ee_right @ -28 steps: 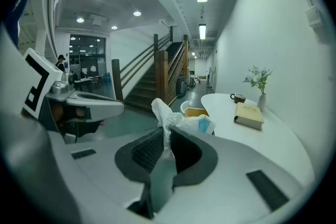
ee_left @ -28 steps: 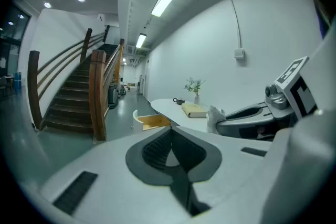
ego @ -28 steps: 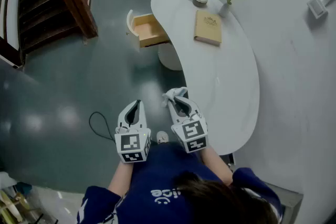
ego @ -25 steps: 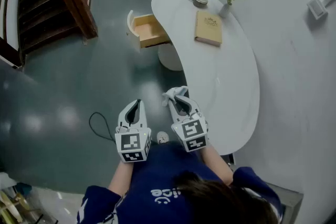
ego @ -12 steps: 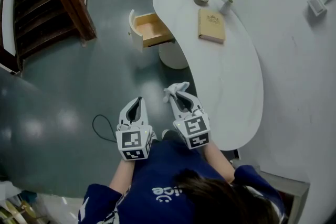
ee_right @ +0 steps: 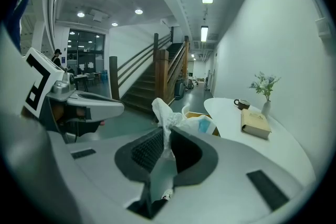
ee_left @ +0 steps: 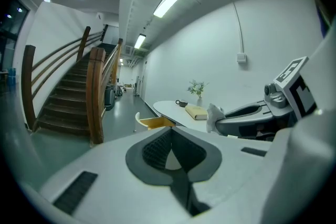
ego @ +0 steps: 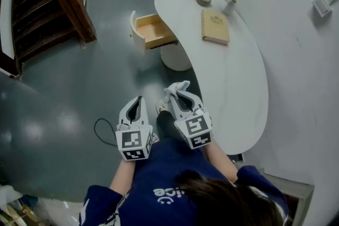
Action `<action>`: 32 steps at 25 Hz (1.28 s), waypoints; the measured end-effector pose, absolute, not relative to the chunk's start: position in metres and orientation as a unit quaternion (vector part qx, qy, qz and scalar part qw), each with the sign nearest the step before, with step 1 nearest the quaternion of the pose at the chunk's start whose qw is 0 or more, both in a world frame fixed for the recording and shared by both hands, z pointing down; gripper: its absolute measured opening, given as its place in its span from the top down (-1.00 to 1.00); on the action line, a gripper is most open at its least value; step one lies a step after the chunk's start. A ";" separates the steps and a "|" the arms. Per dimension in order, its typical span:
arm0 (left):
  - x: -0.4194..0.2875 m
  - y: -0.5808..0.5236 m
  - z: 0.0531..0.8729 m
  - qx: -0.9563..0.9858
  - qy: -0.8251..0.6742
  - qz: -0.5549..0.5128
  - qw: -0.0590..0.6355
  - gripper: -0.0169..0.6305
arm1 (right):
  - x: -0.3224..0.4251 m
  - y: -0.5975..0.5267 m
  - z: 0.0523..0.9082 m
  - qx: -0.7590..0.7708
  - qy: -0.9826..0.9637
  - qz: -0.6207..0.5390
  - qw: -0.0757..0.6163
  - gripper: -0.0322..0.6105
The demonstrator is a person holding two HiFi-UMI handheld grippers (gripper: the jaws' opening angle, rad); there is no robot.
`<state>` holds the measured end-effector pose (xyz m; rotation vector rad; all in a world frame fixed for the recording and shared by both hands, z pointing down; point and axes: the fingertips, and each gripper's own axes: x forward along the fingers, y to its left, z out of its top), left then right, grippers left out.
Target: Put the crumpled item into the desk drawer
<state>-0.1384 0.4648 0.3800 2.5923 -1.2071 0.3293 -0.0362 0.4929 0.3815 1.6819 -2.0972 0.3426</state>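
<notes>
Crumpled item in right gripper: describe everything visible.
The crumpled item is a thin white wad, paper or film by its look, with a pale blue patch. The right gripper pinches its lower part; the rest bunches past the jaw tips. It hangs in the air beside the desk, short of the open drawer.

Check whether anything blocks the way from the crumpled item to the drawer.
Nothing visible does. The right gripper is shut on the crumpled item, the drawer stands pulled open ahead beside the desk, and only bare floor lies between them. The desk's pedestal sits right of that path.
</notes>
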 end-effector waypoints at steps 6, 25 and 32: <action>-0.129 0.427 0.382 0.884 -0.432 0.124 0.131 0.94 | -0.026 0.446 0.382 0.587 -0.772 0.117 0.215 0.73; -0.044 0.294 0.385 0.867 -0.459 0.143 0.134 0.94 | 0.039 0.297 0.398 0.531 -0.809 0.135 0.214 0.73; -0.026 0.267 0.392 0.855 -0.473 0.164 0.138 0.94 | 0.054 0.267 0.407 0.509 -0.822 0.151 0.206 0.73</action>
